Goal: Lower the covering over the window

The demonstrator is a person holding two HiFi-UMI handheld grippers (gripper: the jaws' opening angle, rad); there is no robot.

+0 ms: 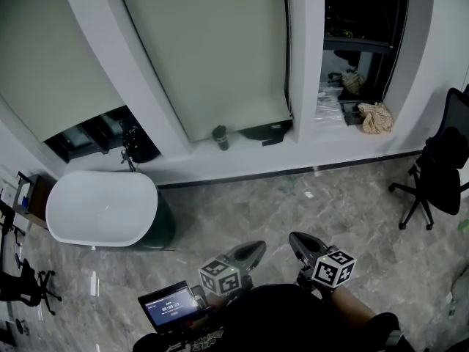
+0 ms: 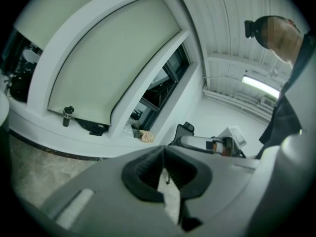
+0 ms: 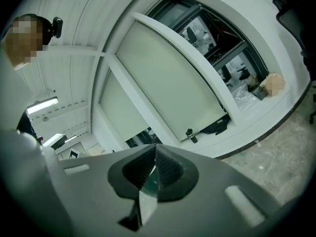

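The middle window's pale green roller blind [image 1: 212, 50] hangs down almost to the sill; it also shows as the blind [image 2: 113, 63] and the blind [image 3: 168, 83] in the gripper views. A second blind [image 1: 44, 64] at the left stops above its sill, leaving a dark gap. The right window [image 1: 363, 20] is uncovered. A thin black cord [image 1: 286, 42] runs down the middle blind's right edge. My left gripper [image 1: 258, 248] and right gripper [image 1: 297, 238] are held low near the person's body, far from the windows, both shut with nothing between the jaws. The left gripper [image 2: 164, 149] and right gripper [image 3: 154, 149] point toward the window wall.
A dark tumbler [image 1: 220, 137] stands on the sill under the middle blind. A white oval tub [image 1: 102, 209] sits on the floor at left. A black office chair [image 1: 440, 171] is at right. A beige cloth [image 1: 376, 117] lies on the right sill. A small screen [image 1: 170, 305] is beside the left gripper.
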